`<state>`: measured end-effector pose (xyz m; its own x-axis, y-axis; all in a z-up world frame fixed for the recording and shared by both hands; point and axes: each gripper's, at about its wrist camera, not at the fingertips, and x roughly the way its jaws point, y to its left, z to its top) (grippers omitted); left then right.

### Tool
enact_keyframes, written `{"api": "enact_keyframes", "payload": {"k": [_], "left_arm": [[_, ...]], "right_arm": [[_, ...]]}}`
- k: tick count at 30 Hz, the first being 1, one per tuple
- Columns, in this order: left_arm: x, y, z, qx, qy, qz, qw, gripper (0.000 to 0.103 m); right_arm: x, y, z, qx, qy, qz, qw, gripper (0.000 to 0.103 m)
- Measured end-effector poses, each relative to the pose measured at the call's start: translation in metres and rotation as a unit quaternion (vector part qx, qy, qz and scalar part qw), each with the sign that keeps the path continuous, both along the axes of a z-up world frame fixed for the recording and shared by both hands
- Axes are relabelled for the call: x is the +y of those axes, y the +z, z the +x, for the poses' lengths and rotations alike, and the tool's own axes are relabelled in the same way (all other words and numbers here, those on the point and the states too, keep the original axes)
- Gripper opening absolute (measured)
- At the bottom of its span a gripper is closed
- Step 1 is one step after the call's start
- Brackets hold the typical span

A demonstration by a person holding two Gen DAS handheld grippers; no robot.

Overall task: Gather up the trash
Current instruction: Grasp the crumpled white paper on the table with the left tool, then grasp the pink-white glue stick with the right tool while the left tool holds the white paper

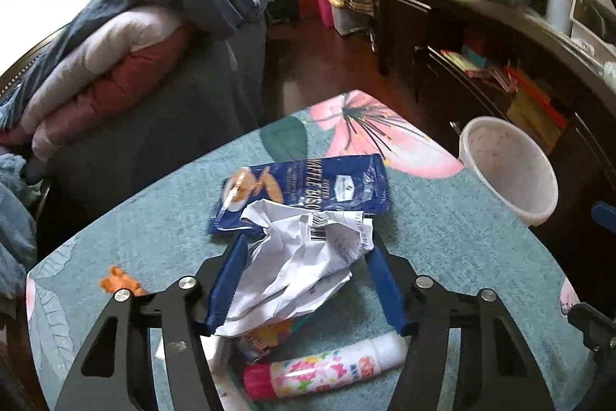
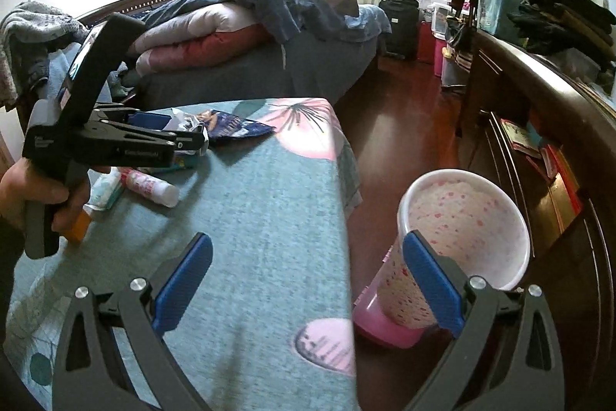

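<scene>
My left gripper (image 1: 306, 249) is shut on a crumpled white paper (image 1: 304, 260) with a barcode, held just above the table. Behind it a blue waffle biscuit wrapper (image 1: 308, 187) lies on the teal flowered tablecloth (image 1: 462, 237). A white and pink trash bin (image 1: 508, 168) stands past the table's right edge. In the right wrist view the left gripper (image 2: 192, 141) shows at the far left with the paper in it. My right gripper (image 2: 308, 272) is open and empty, above the table's right edge beside the bin (image 2: 466, 237).
A white tube with a pink cap (image 1: 327, 368) and a colourful packet lie under the left gripper; an orange scrap (image 1: 119, 282) lies at the left. A bed with piled bedding (image 2: 238, 26) stands behind the table. A dark cabinet (image 2: 558, 141) runs along the right.
</scene>
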<state>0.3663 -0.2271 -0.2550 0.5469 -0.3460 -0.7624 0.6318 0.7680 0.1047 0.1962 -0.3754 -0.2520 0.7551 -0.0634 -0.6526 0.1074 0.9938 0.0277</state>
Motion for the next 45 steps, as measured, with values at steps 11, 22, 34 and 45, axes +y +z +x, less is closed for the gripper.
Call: {"api": "enact_keyframes", "payload": {"k": [11, 22, 34, 45], "left_arm": [[0.080, 0.059, -0.027, -0.033, 0.069, -0.105, 0.9915, 0.053], [0.160, 0.069, -0.050, -0.024, 0.112, -0.170, 0.9788, 0.057], [0.197, 0.056, -0.050, -0.017, 0.137, -0.180, 0.9739, 0.058], [0.210, 0.059, -0.058, -0.016, 0.153, -0.185, 0.9705, 0.058]], "right_arm": [[0.056, 0.016, 0.028, 0.012, 0.065, -0.005, 0.998, 0.099], [0.114, -0.014, 0.094, 0.071, 0.134, -0.034, 0.988, 0.098], [0.136, -0.035, 0.123, 0.105, 0.163, -0.019, 0.981, 0.073], [0.157, -0.028, 0.102, 0.102, 0.211, -0.020, 0.972, 0.024]]}}
